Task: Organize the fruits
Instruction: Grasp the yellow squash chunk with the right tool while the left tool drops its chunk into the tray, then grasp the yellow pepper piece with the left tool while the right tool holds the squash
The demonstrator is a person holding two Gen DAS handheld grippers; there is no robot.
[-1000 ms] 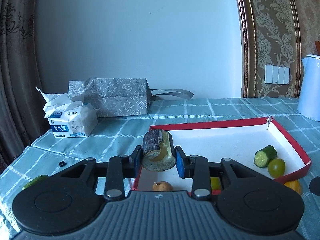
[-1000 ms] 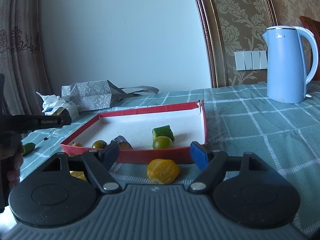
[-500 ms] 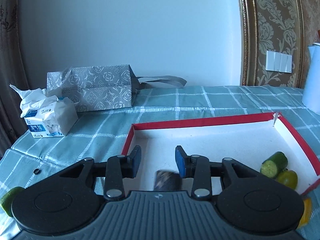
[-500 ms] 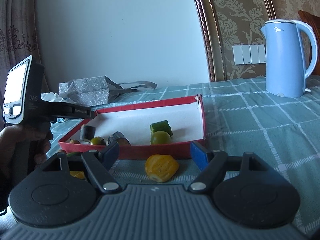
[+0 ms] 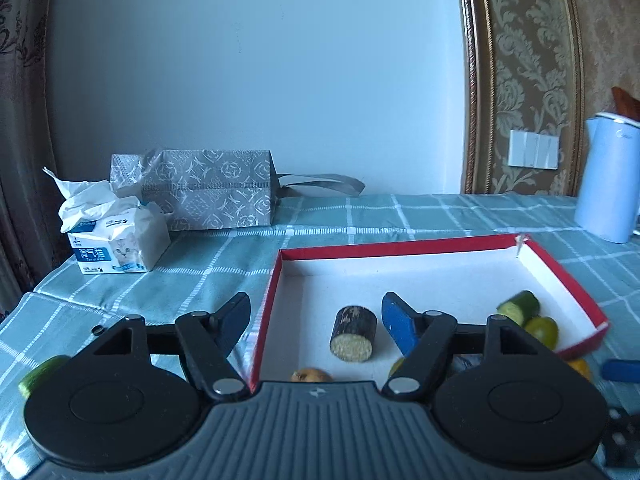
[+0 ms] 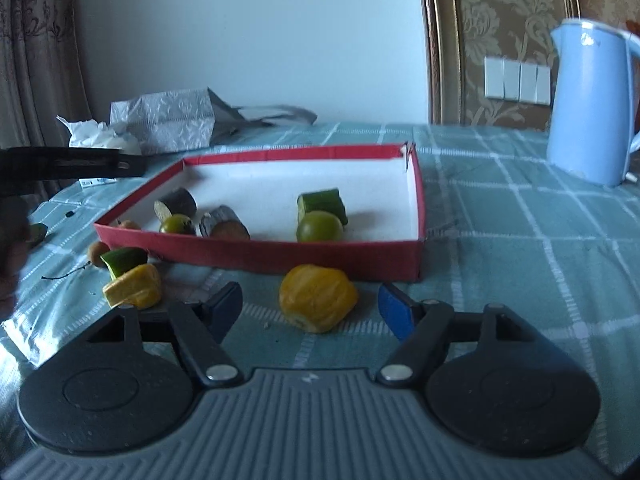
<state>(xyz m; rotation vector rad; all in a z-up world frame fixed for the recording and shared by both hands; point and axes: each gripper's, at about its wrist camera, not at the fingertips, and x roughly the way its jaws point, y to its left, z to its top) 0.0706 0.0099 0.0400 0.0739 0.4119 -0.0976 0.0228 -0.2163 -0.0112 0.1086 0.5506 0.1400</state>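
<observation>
Table under a teal cloth with a white check point(image 6: 520, 240). Tall light-blue electric kettle point(image 6: 588, 100) far right, well apart from the tray. Shallow cardboard tray, red outside and white inside point(image 6: 280, 250), mid-table. Silver patterned gift bag point(image 5: 208, 188) lying far left against the wall, an open pack of white tissues point(image 5: 116, 240) just beside it. Left gripper point(image 5: 316, 320) over the tray's near left corner, jaws opening, nothing pinched; a short dark-barked sugarcane stub with a pale cut end point(image 5: 353, 338) lies on the tray floor between the fingers, touching neither pad. Right gripper point(image 6: 310, 308) low over the cloth on the near side of the tray, jaws spread but closing; a lumpy yellow fruit piece point(image 6: 318, 302) sits on the cloth between them, not touched. In the tray's right part: a green cucumber chunk point(image 6: 322, 204) and a round green fruit point(image 6: 320, 226), touching. Left part: a second cane stub point(image 6: 224, 222), a smaller green fruit point(image 6: 176, 224). On the cloth near left of the tray: a yellow wedge point(image 6: 134, 292), a green cucumber piece point(image 6: 122, 260), a small brown round fruit point(image 6: 98, 252), possibly a longan; blurred.
</observation>
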